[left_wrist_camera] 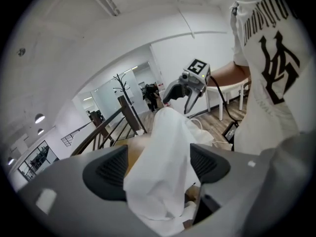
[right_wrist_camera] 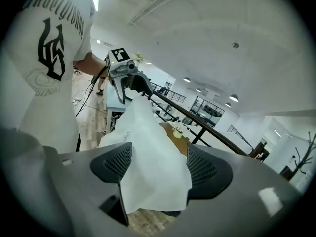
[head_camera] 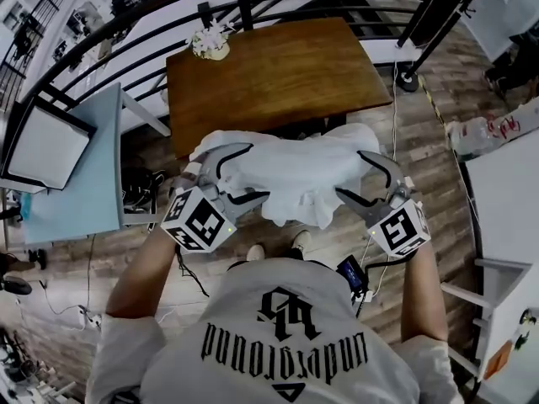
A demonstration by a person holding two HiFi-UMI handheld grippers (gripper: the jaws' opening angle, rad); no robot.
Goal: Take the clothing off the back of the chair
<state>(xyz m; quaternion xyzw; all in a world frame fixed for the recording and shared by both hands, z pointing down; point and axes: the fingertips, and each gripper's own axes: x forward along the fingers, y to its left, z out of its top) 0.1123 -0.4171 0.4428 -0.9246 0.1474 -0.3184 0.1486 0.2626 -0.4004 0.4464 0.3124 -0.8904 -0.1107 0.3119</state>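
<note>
A white garment (head_camera: 286, 179) is draped over the chair back right in front of me; the chair itself is hidden under it. My left gripper (head_camera: 257, 172) is at the garment's left end and my right gripper (head_camera: 349, 172) at its right end. In the left gripper view the jaws of the left gripper (left_wrist_camera: 158, 169) stand wide with a fold of the garment (left_wrist_camera: 163, 147) hanging loosely between the pads. The right gripper view shows the same for the right gripper (right_wrist_camera: 154, 169), with the cloth (right_wrist_camera: 148, 142) lying in the gap. Each view shows the other gripper at the far end.
A brown wooden table (head_camera: 278, 66) with a small flower pot (head_camera: 210, 42) stands just beyond the chair. A dark curved railing (head_camera: 126, 23) runs behind it. A light blue table (head_camera: 76, 175) is at the left and white furniture (head_camera: 505, 200) at the right. Cables cross the wooden floor.
</note>
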